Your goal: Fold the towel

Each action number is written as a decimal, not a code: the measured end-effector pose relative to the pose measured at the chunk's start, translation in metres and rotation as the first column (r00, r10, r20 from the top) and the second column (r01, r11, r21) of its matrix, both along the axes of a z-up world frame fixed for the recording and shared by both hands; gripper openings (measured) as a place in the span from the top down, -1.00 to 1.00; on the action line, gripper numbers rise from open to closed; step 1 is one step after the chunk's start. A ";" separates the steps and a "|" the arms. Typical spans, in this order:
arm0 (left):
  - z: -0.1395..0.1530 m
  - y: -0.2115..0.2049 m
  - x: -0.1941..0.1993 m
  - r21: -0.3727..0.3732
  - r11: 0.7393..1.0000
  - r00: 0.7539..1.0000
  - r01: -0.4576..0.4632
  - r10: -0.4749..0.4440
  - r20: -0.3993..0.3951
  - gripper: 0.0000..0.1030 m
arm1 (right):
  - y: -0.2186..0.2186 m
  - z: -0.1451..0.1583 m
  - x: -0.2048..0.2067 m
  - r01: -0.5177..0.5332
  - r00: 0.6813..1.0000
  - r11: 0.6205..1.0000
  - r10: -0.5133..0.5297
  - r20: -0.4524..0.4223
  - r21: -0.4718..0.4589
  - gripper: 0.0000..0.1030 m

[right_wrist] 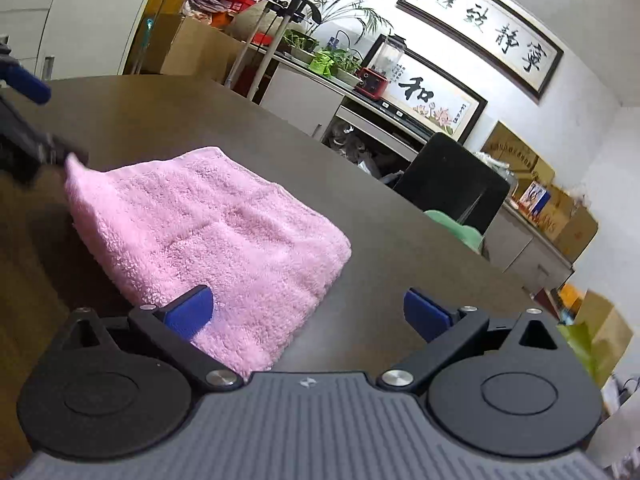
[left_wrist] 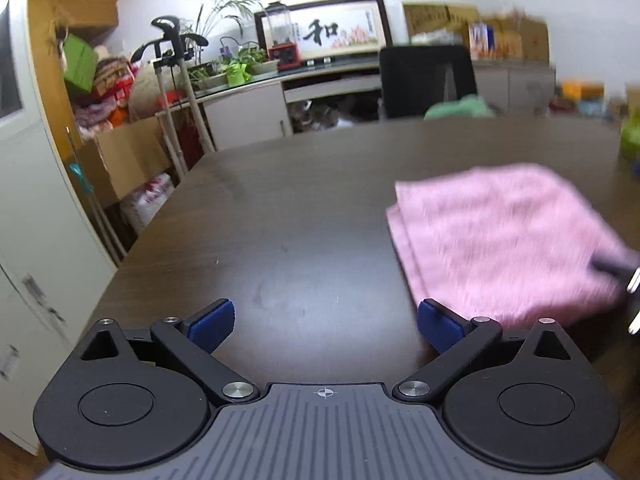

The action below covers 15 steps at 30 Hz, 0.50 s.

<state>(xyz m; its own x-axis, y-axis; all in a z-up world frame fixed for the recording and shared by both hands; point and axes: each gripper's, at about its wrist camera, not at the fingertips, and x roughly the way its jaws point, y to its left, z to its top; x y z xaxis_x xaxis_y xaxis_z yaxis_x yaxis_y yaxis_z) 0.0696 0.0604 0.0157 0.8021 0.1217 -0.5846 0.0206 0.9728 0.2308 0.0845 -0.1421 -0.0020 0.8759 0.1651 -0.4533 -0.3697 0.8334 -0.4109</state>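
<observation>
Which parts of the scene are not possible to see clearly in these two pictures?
- Left wrist view: the pink towel is motion-blurred, and its right side is cut off by the frame edge.
- Right wrist view: the towel's near edge is hidden behind the right gripper.
- How many layers the towel has: cannot tell.
- Green cloth on the table: far and blurred.

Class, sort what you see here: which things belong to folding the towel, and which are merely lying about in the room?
Belonging to the job:
- pink towel, lying folded on the table
- left gripper, open
- right gripper, open

Lying about:
- green cloth at the table's far edge
- black chair
- blender
- potted plants
- cardboard boxes
</observation>
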 end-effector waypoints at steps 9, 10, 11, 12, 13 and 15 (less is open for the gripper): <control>0.018 0.031 -0.011 -0.079 0.994 0.995 -0.078 0.083 0.061 -0.94 | -0.069 0.025 -0.029 0.035 0.999 0.928 -0.033 -0.013 0.371 -0.99; 0.021 0.035 -0.015 -0.101 0.991 0.993 -0.086 0.094 0.072 -0.95 | -0.073 0.025 -0.028 0.039 0.999 0.920 -0.032 -0.024 0.390 -0.99; 0.023 0.040 -0.021 -0.134 0.986 0.991 -0.095 0.107 0.084 -0.97 | -0.077 0.024 -0.028 0.052 0.998 0.910 -0.036 -0.046 0.411 -0.99; 0.024 0.043 -0.029 -0.171 0.980 0.988 -0.105 0.122 0.092 -0.98 | -0.080 0.022 -0.029 0.065 0.997 0.902 -0.041 -0.066 0.427 -0.99; 0.025 0.045 -0.035 -0.199 0.974 0.986 -0.111 0.133 0.096 -0.99 | -0.081 0.020 -0.030 0.078 0.996 0.902 -0.052 -0.073 0.425 -0.99; 0.022 0.040 -0.048 -0.229 0.967 0.986 -0.115 0.138 0.089 -1.00 | -0.080 0.017 -0.032 0.088 0.995 0.907 -0.059 -0.084 0.412 -0.99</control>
<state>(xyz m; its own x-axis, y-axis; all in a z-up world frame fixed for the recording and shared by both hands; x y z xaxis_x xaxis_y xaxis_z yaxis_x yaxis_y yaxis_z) 0.0219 0.0999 0.0379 0.8459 0.1022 -0.5234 -0.1182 0.9930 0.0029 0.0528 -0.2218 0.0149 0.8624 0.2875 -0.4166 -0.3155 0.9489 0.0016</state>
